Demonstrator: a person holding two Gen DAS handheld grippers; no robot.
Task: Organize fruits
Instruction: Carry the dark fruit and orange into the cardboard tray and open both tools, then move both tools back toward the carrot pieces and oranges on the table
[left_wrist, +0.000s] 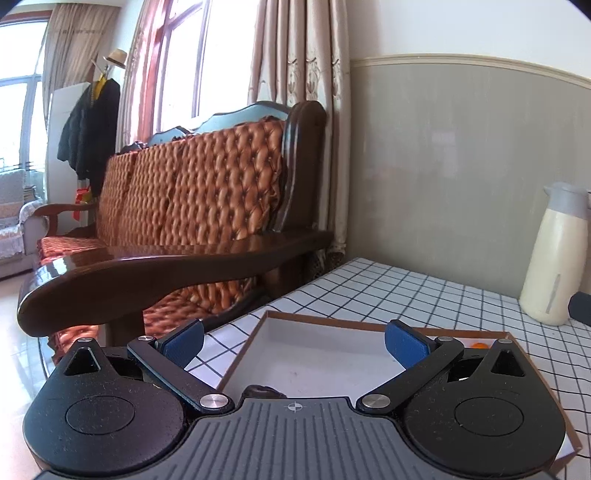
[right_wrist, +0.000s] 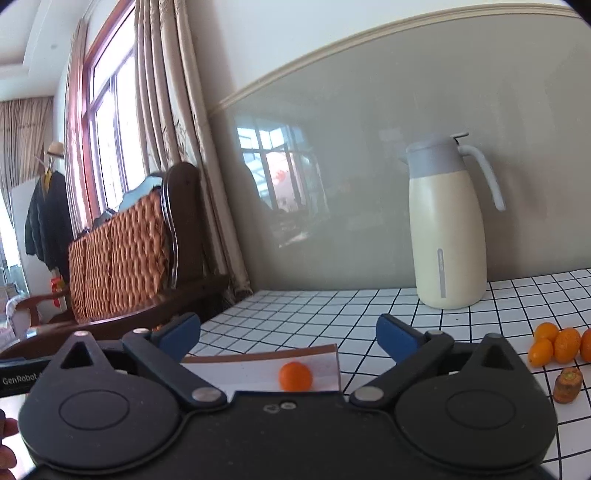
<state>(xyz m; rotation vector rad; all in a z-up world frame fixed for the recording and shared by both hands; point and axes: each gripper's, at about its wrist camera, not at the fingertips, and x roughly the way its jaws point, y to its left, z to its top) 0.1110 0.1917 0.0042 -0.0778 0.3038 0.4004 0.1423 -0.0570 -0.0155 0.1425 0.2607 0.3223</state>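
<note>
One kumquat (right_wrist: 295, 376) lies in the box (right_wrist: 258, 363), between the right gripper's (right_wrist: 288, 334) wide jaws.

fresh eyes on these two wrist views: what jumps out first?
Both open gripper heads fill the lower half of each view: the left hand-held gripper over a shallow white tray, the right hand-held gripper above a small orange fruit lying in that tray. A cream jug stands by the wall on the checked tablecloth, with a cluster of orange fruits to its right.
</note>
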